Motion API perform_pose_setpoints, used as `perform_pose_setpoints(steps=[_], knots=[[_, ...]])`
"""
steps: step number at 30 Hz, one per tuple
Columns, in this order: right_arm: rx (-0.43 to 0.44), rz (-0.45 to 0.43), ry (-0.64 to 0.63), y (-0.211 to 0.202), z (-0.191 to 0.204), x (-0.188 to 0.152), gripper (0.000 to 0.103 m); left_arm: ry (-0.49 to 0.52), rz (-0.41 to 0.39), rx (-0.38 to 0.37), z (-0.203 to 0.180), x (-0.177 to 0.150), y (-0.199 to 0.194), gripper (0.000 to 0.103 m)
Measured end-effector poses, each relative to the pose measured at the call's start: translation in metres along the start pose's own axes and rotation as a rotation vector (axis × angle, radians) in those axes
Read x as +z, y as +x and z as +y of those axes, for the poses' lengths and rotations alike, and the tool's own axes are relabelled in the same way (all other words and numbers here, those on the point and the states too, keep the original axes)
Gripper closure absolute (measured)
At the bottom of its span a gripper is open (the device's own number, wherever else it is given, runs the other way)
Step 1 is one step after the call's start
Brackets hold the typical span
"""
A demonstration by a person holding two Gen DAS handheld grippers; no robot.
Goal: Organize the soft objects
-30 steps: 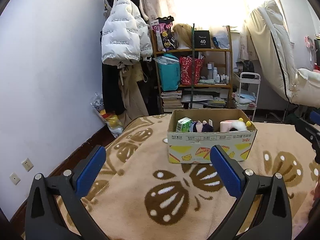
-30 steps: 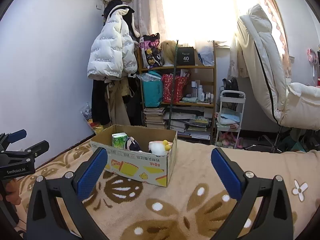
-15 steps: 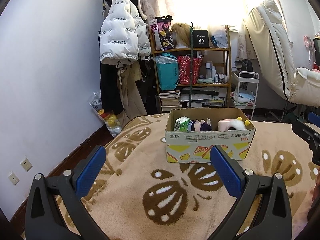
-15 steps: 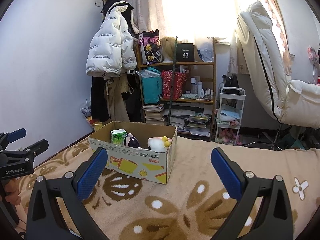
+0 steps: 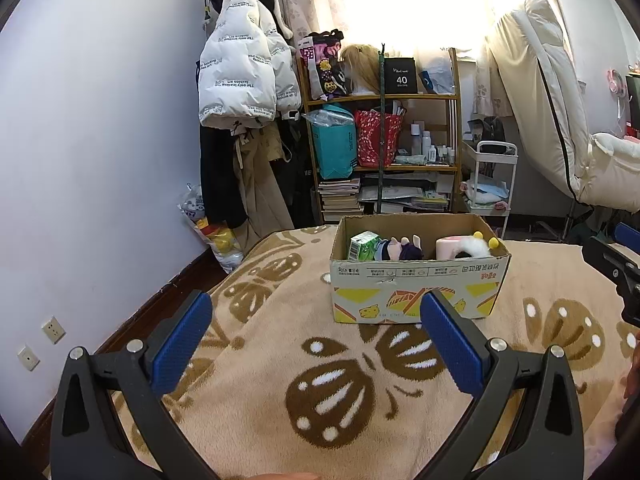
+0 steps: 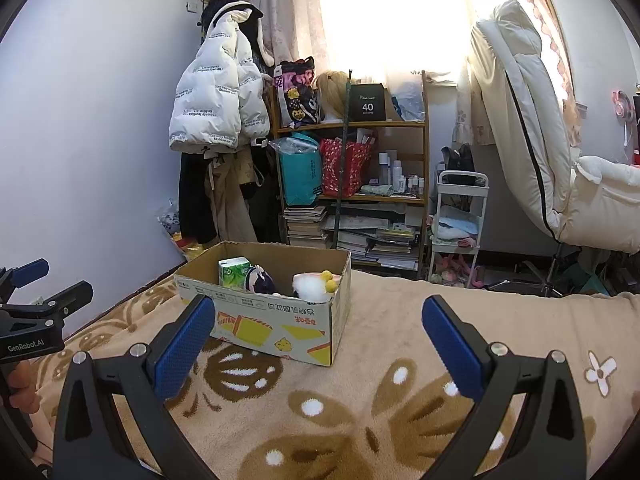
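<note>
The left tool hovers low over a tan blanket with brown butterfly patterns, its blue pads spread wide and holding nothing. The right tool hangs likewise released and empty over the same blanket. Beyond both stands an open cardboard box on the blanket. Inside it sit the soft objects: a green tissue pack at the left end, a dark plush toy beside it, and a pink and white fluffy plush with yellow pompoms at the right. Farther back are a cluttered wooden shelf, a white puffer jacket hanging on the wall, and a white trolley.
</note>
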State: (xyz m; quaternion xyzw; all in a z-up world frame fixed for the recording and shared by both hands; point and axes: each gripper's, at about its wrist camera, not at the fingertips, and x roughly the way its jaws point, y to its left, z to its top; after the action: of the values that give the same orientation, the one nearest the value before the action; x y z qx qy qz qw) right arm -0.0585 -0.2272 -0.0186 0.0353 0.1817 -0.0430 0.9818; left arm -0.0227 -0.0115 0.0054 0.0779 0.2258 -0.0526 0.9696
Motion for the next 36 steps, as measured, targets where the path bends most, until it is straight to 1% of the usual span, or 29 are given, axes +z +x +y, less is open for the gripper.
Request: perform_pose_setpoints(steps=[36], knots=[[-0.001,0.005,0.008,-0.0006,-0.0026,-0.0003,0.0,0.011,0.017,0.001,0.0019,-0.0028,0.005,0.001]])
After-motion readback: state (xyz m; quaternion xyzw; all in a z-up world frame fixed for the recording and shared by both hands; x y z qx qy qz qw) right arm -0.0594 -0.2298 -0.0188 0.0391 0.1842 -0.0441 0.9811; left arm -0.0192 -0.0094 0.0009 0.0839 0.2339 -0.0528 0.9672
